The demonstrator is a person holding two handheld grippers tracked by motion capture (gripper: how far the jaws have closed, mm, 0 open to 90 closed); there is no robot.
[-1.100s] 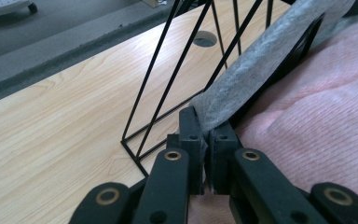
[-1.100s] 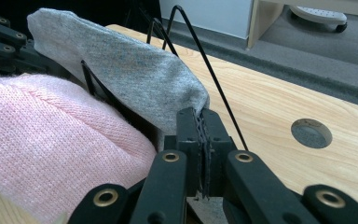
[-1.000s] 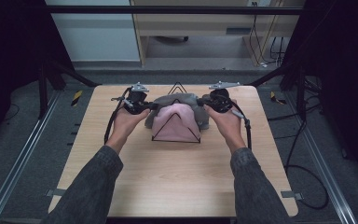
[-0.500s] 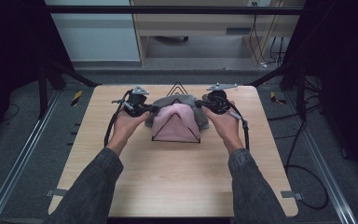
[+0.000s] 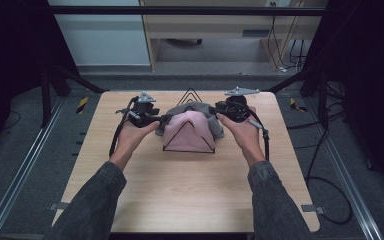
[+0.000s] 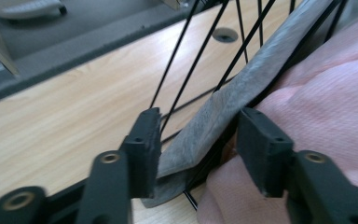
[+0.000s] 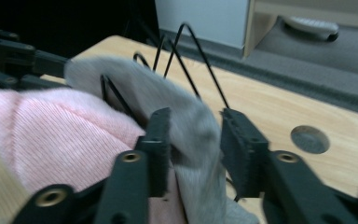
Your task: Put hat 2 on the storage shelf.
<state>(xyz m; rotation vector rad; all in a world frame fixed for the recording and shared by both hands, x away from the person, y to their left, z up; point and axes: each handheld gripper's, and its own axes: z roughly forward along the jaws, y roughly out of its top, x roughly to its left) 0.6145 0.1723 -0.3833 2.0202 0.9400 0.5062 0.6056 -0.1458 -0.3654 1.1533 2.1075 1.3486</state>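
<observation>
1. Between the jaws of the left gripper [image 6: 198,154] lies the edge of the grey cloth [image 6: 223,112]; its jaws have just been opening and now stand apart, with a gap showing on both sides of the fabric, so the hold looks let go.
2. The right gripper [image 7: 196,149] reads the same way: its jaws have just been opening, they stand apart, and the other end of the grey cloth [image 7: 191,126] hangs loose between them without being pressed.
3. Just beyond both grippers the grey cloth is draped over the black wire rack [image 5: 190,95], behind the pink cloth [image 5: 187,131], which already hangs on the nearer wires.
4. Under the rack is the desk [image 5: 190,190], with both hands [image 5: 130,137] resting on it at either side of the rack.
5. My judgement: the hanging of the grey cloth looks done, the release is under way, and what seems left is to draw both grippers back clear of the fabric without dragging it off the wires.
</observation>
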